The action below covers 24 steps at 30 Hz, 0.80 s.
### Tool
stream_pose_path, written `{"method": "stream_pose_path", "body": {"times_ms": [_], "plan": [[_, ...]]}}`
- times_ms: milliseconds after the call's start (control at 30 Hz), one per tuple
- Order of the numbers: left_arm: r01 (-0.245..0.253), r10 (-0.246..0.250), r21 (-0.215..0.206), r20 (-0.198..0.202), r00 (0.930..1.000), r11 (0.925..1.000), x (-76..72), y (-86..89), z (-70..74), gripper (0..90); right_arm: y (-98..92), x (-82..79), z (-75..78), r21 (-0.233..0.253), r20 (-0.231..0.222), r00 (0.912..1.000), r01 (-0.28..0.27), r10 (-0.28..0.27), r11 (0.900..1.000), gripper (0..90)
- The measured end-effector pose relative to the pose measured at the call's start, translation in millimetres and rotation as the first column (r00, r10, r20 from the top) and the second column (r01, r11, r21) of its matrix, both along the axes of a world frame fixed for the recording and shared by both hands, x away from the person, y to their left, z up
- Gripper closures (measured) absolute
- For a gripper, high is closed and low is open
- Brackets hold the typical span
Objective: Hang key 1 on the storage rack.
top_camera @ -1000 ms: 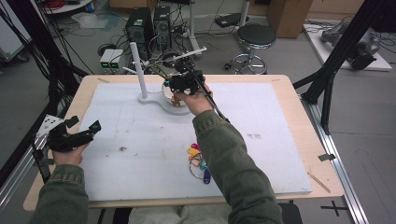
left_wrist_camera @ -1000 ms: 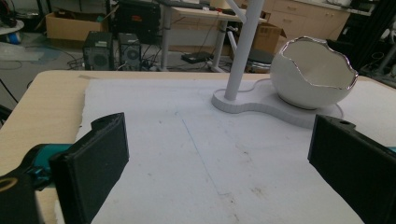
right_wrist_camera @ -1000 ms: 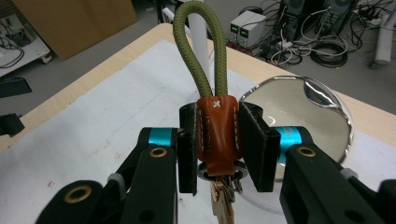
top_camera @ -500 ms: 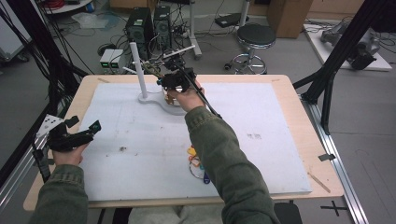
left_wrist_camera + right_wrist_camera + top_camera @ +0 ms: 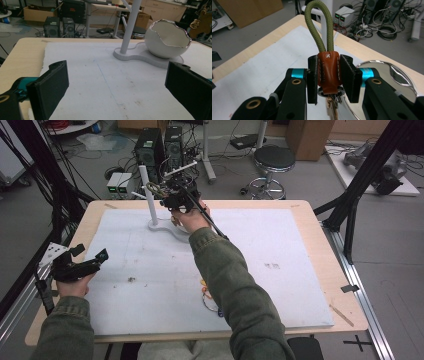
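The right gripper (image 5: 328,80) is clamping a keychain (image 5: 327,72) by its brown leather tab, both black jaws pressing the tab's sides. The olive cord loop (image 5: 319,25) is rising toward twelve o'clock from the jaws, and the keys (image 5: 332,105) are hanging toward six o'clock just below them. In the high view that gripper (image 5: 176,195) is hovering at the far side of the table, just beside the white stand (image 5: 150,195), which is lying at its nine o'clock. The white egg-shaped bowl (image 5: 166,40) is sitting on the stand's base (image 5: 140,53); as far as its inside is showing, nothing is lying in it. The left gripper (image 5: 75,267) is resting near the table's (image 5: 320,240) nine o'clock edge, well apart, its jaws standing wide and holding nothing. Some colourful small items (image 5: 207,292) are lying on the white mat (image 5: 280,250) toward six o'clock.
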State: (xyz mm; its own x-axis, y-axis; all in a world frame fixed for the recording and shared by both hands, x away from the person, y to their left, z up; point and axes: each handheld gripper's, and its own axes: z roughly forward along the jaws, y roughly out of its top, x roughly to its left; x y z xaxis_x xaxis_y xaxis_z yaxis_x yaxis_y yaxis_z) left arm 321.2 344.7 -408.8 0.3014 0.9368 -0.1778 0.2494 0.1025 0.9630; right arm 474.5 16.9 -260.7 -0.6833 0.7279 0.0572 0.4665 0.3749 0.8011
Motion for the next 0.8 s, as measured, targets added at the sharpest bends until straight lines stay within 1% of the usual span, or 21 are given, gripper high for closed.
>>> {"method": "stream_pose_path", "body": {"times_ms": [100,167,267,400,433,533,633,667,733,800], "plan": [[0.000,0.000,0.001,0.000,1.0000,1.0000,-0.1,0.7,0.0,5.6,4.9,0.8,-0.4,-0.005,0.001,1.0000,-0.008,0.008,1.000,68.6],[-0.002,0.002,0.000,-0.001,1.0000,1.0000,-0.4,1.0,0.1,5.6,9.2,2.4,-2.3,-0.009,-0.008,0.9998,-0.016,0.016,1.000,68.6],[0.004,-0.004,0.006,-0.002,1.0000,1.0000,-0.6,0.5,0.0,5.6,12.7,6.0,-4.2,-0.020,-0.009,0.9999,-0.012,0.012,1.000,68.6],[0.004,-0.004,0.005,-0.002,1.0000,1.0000,-0.3,0.2,-0.2,5.6,14.3,9.2,-3.9,-0.006,-0.010,0.9998,-0.017,0.017,1.000,68.5],[0.004,-0.004,0.006,-0.003,1.0000,1.0000,-0.5,0.5,-0.2,5.6,16.4,10.0,-3.3,-0.014,-0.016,0.9996,-0.024,0.024,1.000,68.4],[0.004,-0.004,0.006,-0.003,1.0000,1.0000,-0.8,0.8,0.1,5.6,19.2,10.0,-2.7,-0.014,-0.011,0.9996,-0.028,0.028,1.000,68.3],[0.005,-0.005,0.008,-0.005,1.0000,1.0000,-1.0,0.7,0.1,5.6,25.6,10.0,-3.0,-0.032,-0.010,0.9995,-0.030,0.029,0.999,68.3],[0.005,-0.005,0.008,-0.004,1.0000,1.0000,-1.0,0.7,0.1,5.6,29.3,10.8,-4.6,-0.049,-0.006,0.9993,-0.038,0.038,0.998,68.0],[0.006,-0.006,0.008,-0.005,1.0000,0.9999,-0.9,0.9,0.0,5.6,30.5,11.4,-5.1,-0.055,-0.005,0.9993,-0.037,0.037,0.998,68.0],[0.005,-0.005,0.007,-0.005,1.0000,1.0000,-0.9,1.0,-0.2,5.6,32.8,16.2,-10.1,-0.074,-0.006,0.9997,-0.023,0.023,0.997,67.9]]}}
